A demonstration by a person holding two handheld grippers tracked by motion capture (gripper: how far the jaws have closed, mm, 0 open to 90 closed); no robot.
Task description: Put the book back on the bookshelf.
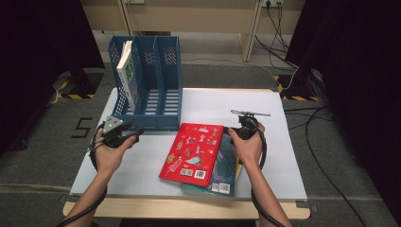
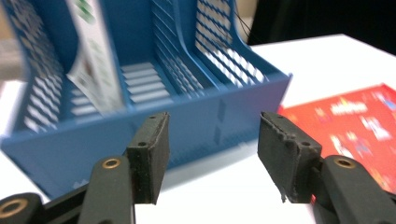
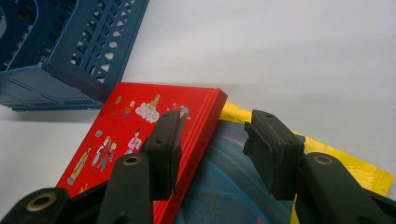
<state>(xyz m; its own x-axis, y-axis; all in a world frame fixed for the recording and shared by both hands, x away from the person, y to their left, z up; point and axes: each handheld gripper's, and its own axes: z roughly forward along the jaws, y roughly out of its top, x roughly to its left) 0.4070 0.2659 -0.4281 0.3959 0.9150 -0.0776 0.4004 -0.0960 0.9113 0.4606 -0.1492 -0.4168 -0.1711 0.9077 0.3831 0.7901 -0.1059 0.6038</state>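
Red book (image 1: 192, 152) lies flat at centre of the high view, cover up, on top of a teal book (image 1: 226, 165); a yellow book (image 3: 355, 168) sits under both, its edge showing at lower right of the right gripper view. The stack rests on the white table (image 1: 265, 137).

Right gripper (image 1: 235, 132) sits at the red book's upper right corner. Its jaws are parted, one over the red cover, the other over the teal book, and the red book's edge runs between them; the pads are not pressing on it.

Left gripper (image 1: 138, 135), left of centre, is unclenched with nothing between the jaws, pointing at the front wall of the blue file rack (image 1: 146, 80). The rack stands just beyond the red book's top edge, upper left of the frame. A white book (image 1: 126, 75) leans in its leftmost slot.
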